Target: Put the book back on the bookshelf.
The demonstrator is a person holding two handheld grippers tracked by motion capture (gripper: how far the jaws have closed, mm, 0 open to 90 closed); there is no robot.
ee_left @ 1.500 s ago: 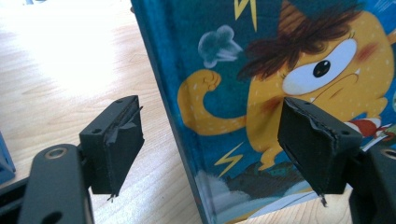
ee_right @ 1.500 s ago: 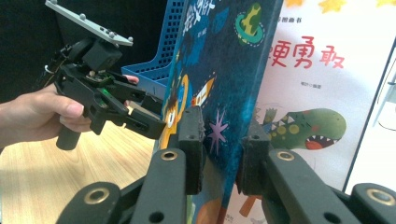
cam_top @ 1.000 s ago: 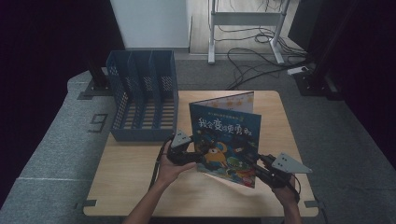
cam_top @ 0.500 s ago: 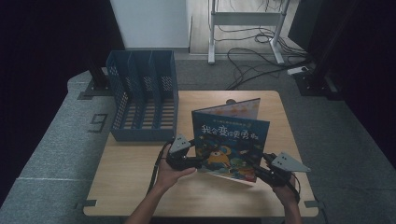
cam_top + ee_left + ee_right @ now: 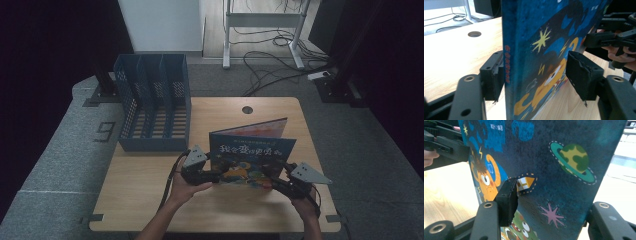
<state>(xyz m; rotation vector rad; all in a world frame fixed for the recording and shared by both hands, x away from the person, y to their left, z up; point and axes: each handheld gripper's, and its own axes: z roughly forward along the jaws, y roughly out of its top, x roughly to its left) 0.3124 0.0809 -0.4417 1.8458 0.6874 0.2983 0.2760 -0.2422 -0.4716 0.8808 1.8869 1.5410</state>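
A picture book with a dark blue cartoon cover stands on its lower edge on the wooden table, its leaves splayed behind the front cover. My left gripper sits at the spine side. In the left gripper view its jaws have just been closing, and its pads press on the spine and cover, so the left gripper is shut on the book. My right gripper is at the book's right edge. Its jaws have just been opening; the right gripper straddles the book's edge loosely.
A blue slotted file holder stands at the table's back left, close to the book. A round cable hole lies in the tabletop behind the book. Grey carpet, a desk frame and cables lie beyond the table.
The book has drawn in a little toward the person and looks shorter and steeper. The right gripper's jaws have spread off the cover. Both hands stayed nearly in place.
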